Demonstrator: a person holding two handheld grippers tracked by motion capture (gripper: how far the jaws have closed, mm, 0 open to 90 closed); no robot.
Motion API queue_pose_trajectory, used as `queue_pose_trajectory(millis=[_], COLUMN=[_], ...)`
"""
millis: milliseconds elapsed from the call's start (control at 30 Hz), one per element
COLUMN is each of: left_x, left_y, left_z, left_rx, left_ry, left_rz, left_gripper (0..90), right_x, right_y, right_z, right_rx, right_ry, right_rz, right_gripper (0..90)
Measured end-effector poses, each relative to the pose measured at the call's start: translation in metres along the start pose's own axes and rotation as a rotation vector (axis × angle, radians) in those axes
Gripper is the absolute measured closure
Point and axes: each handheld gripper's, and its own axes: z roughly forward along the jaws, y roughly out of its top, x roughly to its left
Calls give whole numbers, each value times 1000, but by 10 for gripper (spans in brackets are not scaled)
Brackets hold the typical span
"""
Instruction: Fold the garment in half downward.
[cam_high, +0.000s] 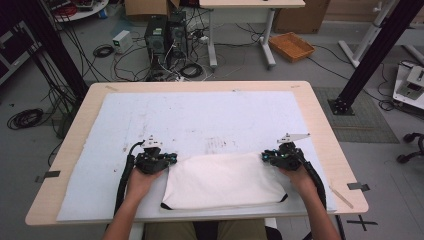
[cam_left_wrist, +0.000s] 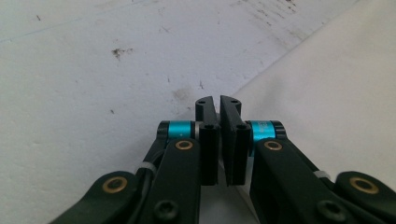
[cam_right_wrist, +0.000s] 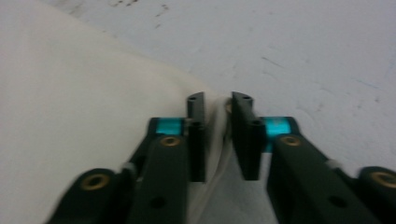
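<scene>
Cream matt cloth (cam_high: 225, 181), scuffed white matt sheet (cam_high: 200, 115), pale wood tabletop (cam_high: 322, 125)

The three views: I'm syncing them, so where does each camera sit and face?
High view: above the person's side, facing forward and down at table; forearms, both grippers.
Left gripper view: on left gripper, along shut jaws at cloth edge.
Right gripper view: on right gripper, jaws pinching cloth.
Shared: cloth, white mat.

1. We saw a pale wooden table (cam_high: 320, 125) bearing a large, stained white mat (cam_high: 200, 120).
2. Behind it we noticed two black computer towers (cam_high: 165, 35) among tangled black cables (cam_high: 185, 70).
3. We spotted a shallow orange wicker tray (cam_high: 291, 46) on the grey floor (cam_high: 300, 72).
</scene>
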Motion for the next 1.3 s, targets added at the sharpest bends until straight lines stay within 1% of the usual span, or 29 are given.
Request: queue_pose_trajectory(millis=[33, 100, 133, 200, 267, 300, 333, 367, 400, 467, 500, 600, 633, 700, 767, 833, 867, 933, 1000, 1067, 1100, 1167, 1200, 1233, 1267, 1300], left_x=[0, 0, 1, 2, 4, 4, 6, 6, 6, 10, 11, 13, 15, 16, 16, 15, 15, 15, 16, 16, 16, 15, 14, 13, 12, 13], left_y=[0, 1, 2, 4, 7, 7, 12, 14, 14, 19, 21, 22, 25, 27, 27, 27, 27, 27, 27, 26, 26, 26, 26, 27, 27, 27], left_z=[-1, -4, -5, -8, -8, -8, -6, -4, -4, 2, 3, 6, 9, 11, 12, 13, 13, 14, 15, 17, 17, 17, 17, 17, 15, 13], left_rx=[-4, -42, -59, -105, -137, -137, -165, -172, -172, -182, -183, -189, -193, -193, -196, -189, -182, -185, -184, -184, -189, -198, -202, -212, -226, -240], left_ry=[0, -4, 1, -2, 11, 11, 27, 31, 31, 41, 47, 52, 55, 58, 49, 43, 44, 45, 47, 49, 46, 41, 39, 41, 45, 47], left_rz=[4, -18, -17, -43, -54, -54, -65, -70, -70, -91, -96, -101, -103, -101, -107, -108, -104, -111, -116, -120, -125, -119, -110, -100, -100, -105], left_gripper=[865, 869, 869, 869, 869, 869, 869, 869, 869, 868, 868, 868, 868, 868, 868, 868, 868, 868, 867, 866, 865, 860, 856, 830, 740, 644], right_x=[1, 0, 0, 0, -2, -2, -5, -8, -8, -12, -13, -14, -17, -18, -18, -19, -19, -19, -18, -19, -20, -20, -20, -20, -19, -19], right_y=[0, 0, 0, 0, 2, 2, 4, 6, 6, 11, 12, 13, 17, 19, 20, 20, 20, 20, 20, 20, 20, 19, 19, 19, 19, 19], right_z=[-1, -3, -5, -9, -12, -12, -14, -13, -13, -11, -9, -8, -6, -5, -5, -4, -4, -4, -3, -2, -1, -1, -1, -1, -1, -2], right_rx=[4, -5, -17, -52, -82, -82, -102, -109, -109, -119, -123, -129, -132, -131, -133, -130, -129, -127, -124, -122, -123, -127, -130, -130, -131, -132], right_ry=[-5, -22, -40, -63, -92, -92, -129, -132, -132, -151, -158, -165, -191, -204, -210, -212, -217, -217, -223, -245, -250, -270, -267, -269, -266, -261], right_rz=[-1, 0, 3, 3, -4, -4, 5, 8, 8, 9, 21, 22, 36, 37, 30, 37, 36, 43, 35, 33, 41, 47, 48, 44, 37, 41], right_gripper=[845, 857, 859, 861, 861, 861, 860, 860, 860, 860, 860, 860, 860, 859, 860, 860, 859, 859, 859, 859, 859, 859, 858, 855, 830, 749])
